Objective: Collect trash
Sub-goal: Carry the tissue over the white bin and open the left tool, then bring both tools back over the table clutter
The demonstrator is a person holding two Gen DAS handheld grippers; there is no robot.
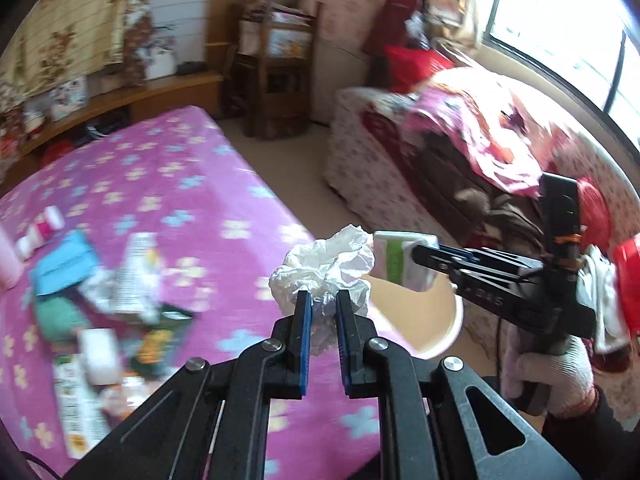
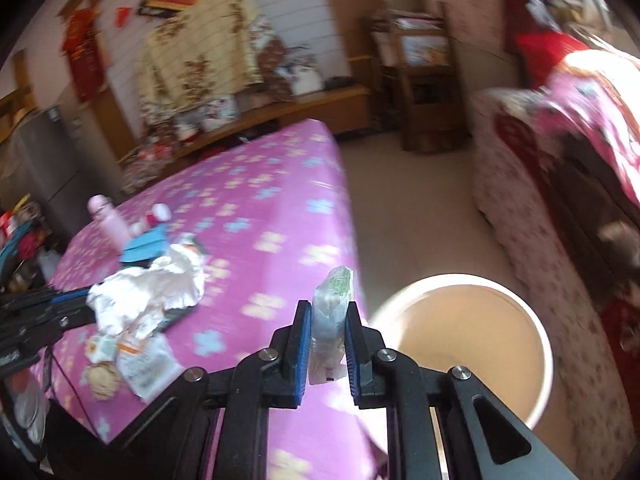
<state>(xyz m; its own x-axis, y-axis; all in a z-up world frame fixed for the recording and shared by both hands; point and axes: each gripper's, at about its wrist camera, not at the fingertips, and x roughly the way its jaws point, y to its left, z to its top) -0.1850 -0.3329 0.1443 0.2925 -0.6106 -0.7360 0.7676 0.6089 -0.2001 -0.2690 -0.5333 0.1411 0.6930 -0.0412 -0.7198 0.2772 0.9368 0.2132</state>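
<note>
Left wrist view, items relative to the bed (image 1: 224,184): round bin (image 1: 440,320), on the floor just beside its corner. Loose trash pile (image 1: 112,292), lying on its cover. Left gripper (image 1: 322,304), closed on crumpled white paper (image 1: 324,268), over its edge. Right gripper (image 1: 430,258), clamped on a green-and-white packet (image 1: 402,266), above the bin.

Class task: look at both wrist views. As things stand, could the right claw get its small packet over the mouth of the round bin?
Probably yes. The right claw is shut on the small packet, and the round bin stands open-mouthed just beside it past the table's edge, with nothing between. The left claw, shut on crumpled plastic, sits off to the side.
</note>
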